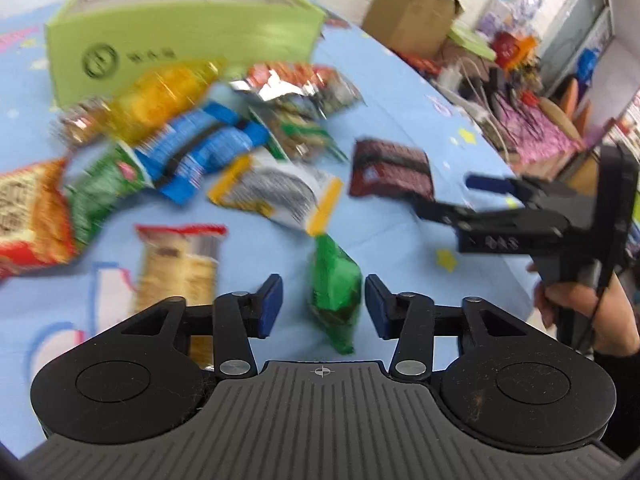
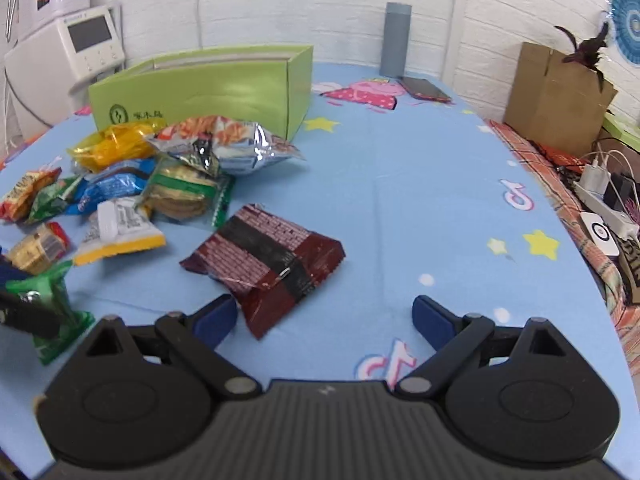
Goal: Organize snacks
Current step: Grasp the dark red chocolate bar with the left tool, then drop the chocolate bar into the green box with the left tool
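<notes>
Snacks lay scattered over a blue cartoon-print tablecloth (image 1: 400,92), most of them heaped in front of a light green box (image 1: 180,36) at the far side. Seen from the left wrist, the picture was smeared by motion: a yellow packet (image 1: 160,100) and a blue packet (image 1: 200,144) sat in the heap, a white and yellow packet (image 1: 276,192) lay nearer, a dark red packet (image 1: 390,170) lay apart to the right, and a tan biscuit pack (image 1: 180,264) lay at the lower left. The left gripper (image 1: 324,306) stood partly apart, a small green packet (image 1: 334,292) lying between its blue pads with a gap showing on either side, so nothing was clamped. At the right edge a hand (image 1: 576,304) held the right gripper (image 1: 452,196), its tips near the dark red packet. From the right wrist, sharper, the dark red packet (image 2: 264,264) lay just beyond the left fingertip of the right gripper (image 2: 324,320), whose jaws were spread wide with only cloth between them. The green box (image 2: 208,92) stood open-topped behind a silver crisp bag (image 2: 228,144), with the white and yellow packet (image 2: 116,232) and the green packet (image 2: 56,320) to the left. A grey cylinder (image 2: 396,40) stood by the wall, a brown cardboard box (image 2: 556,96) off to the right.
</notes>
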